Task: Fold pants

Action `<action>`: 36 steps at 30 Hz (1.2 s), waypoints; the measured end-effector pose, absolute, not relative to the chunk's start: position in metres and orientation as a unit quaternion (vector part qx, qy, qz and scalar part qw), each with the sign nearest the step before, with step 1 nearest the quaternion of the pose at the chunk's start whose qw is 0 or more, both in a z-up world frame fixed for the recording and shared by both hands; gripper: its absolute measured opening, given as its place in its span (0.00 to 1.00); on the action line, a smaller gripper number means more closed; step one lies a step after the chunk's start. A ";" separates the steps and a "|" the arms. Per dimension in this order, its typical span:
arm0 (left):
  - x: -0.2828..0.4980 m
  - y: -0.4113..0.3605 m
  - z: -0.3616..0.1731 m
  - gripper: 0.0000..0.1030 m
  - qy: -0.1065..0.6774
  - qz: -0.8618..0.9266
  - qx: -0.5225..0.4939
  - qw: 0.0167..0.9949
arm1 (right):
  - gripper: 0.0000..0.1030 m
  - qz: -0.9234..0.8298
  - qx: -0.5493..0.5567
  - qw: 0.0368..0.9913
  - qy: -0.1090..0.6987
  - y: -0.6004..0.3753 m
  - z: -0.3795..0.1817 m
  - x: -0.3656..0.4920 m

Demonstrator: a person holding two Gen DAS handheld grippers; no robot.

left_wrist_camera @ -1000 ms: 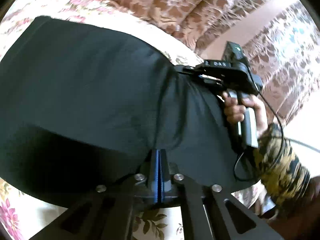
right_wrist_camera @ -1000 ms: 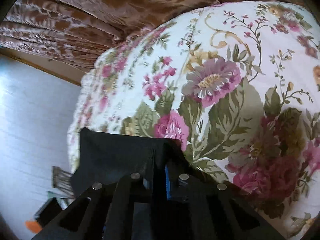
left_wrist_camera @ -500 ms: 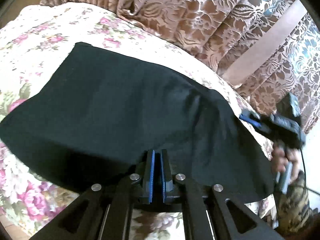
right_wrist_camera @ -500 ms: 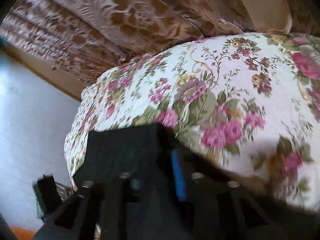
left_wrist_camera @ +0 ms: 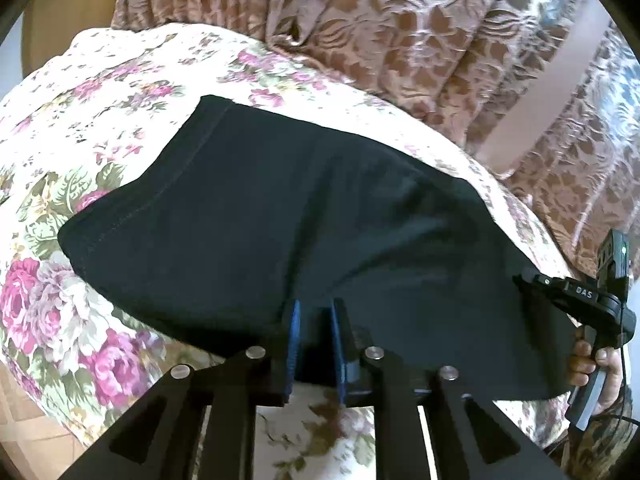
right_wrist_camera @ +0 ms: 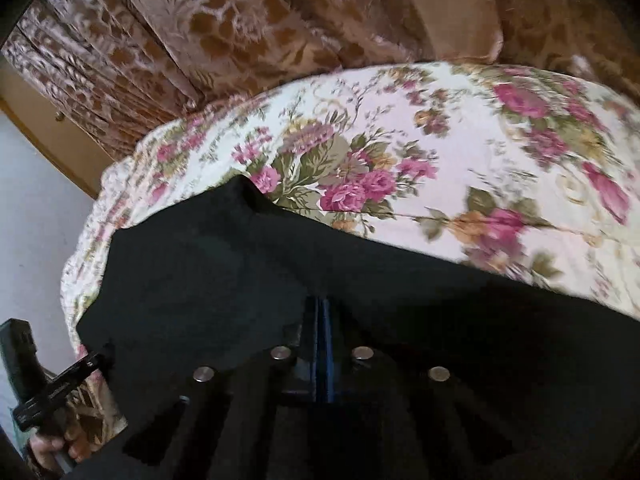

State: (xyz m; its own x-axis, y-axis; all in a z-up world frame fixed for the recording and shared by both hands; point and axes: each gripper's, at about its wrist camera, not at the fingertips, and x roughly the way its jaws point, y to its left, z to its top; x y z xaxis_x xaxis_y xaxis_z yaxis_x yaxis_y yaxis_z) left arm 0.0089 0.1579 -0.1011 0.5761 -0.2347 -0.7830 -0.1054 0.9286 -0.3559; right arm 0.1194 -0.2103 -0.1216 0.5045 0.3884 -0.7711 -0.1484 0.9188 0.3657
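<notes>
The black pants [left_wrist_camera: 304, 216] lie folded and flat across the flowered bedspread [left_wrist_camera: 80, 128]. My left gripper [left_wrist_camera: 314, 312] is at their near edge, its blue-padded fingers a little apart with the black cloth edge between them. My right gripper [right_wrist_camera: 320, 316] is shut on the pants [right_wrist_camera: 224, 264] at their other end; in the left wrist view it [left_wrist_camera: 524, 280] shows at the right edge of the cloth. The left gripper also shows at the lower left of the right wrist view [right_wrist_camera: 96, 360].
Brown patterned curtains [left_wrist_camera: 400, 32] hang behind the bed. The bed edge drops to a wooden floor [left_wrist_camera: 24, 432] at lower left. A pale wall [right_wrist_camera: 32, 208] is at the left of the right wrist view.
The pants have come down from a lifted drape to lie flat on the bed. My left fingers have parted from fully shut. The right gripper moved down and right with its end.
</notes>
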 end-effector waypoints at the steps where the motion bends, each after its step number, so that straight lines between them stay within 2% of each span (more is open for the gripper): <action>1: 0.006 0.154 -0.099 0.15 0.455 -0.048 -0.186 0.869 | 0.08 0.156 0.142 0.859 0.468 -0.220 -0.118 0.109; 4: 0.001 0.142 -0.093 0.15 0.447 -0.066 -0.180 0.873 | 0.19 0.142 0.193 0.864 0.444 -0.257 -0.111 0.073; 6: 0.005 0.131 -0.090 0.15 0.448 -0.082 -0.182 0.871 | 0.34 0.118 0.226 0.865 0.432 -0.292 -0.111 0.045; 12: 0.009 0.108 -0.093 0.15 0.464 -0.104 -0.187 0.860 | 0.35 0.014 0.330 0.864 0.380 -0.404 -0.108 -0.045; 17: 0.015 0.091 -0.094 0.15 0.468 -0.119 -0.183 0.856 | 0.43 -0.090 0.437 0.843 0.302 -0.495 -0.113 -0.128; 21: 0.016 0.080 -0.093 0.15 0.471 -0.128 -0.169 0.856 | 0.44 -0.149 0.501 0.810 0.266 -0.543 -0.134 -0.168; 26: 0.016 0.071 -0.095 0.18 0.478 -0.131 -0.157 0.854 | 0.41 -0.155 0.559 0.777 0.242 -0.571 -0.162 -0.171; 28: 0.017 0.069 -0.097 0.19 0.481 -0.128 -0.156 0.853 | 0.32 -0.151 0.573 0.771 0.231 -0.577 -0.169 -0.163; 29: 0.017 0.069 -0.097 0.19 0.481 -0.127 -0.157 0.853 | 0.23 -0.154 0.579 0.767 0.229 -0.582 -0.173 -0.158; 30: 0.017 0.069 -0.097 0.19 0.482 -0.126 -0.158 0.853 | 0.17 -0.153 0.580 0.767 0.230 -0.582 -0.175 -0.153; 36: 0.020 0.067 -0.096 0.20 0.482 -0.138 -0.163 0.850 | 0.14 -0.139 0.547 0.788 0.245 -0.581 -0.161 -0.137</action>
State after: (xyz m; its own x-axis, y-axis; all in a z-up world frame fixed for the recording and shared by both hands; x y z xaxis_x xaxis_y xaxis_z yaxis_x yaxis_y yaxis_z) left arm 0.0197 0.0671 -0.0957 0.4969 -0.3919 -0.7742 0.0783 0.9088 -0.4098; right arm -0.1366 -0.5809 -0.1611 0.8417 0.0486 -0.5378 0.4870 0.3619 0.7949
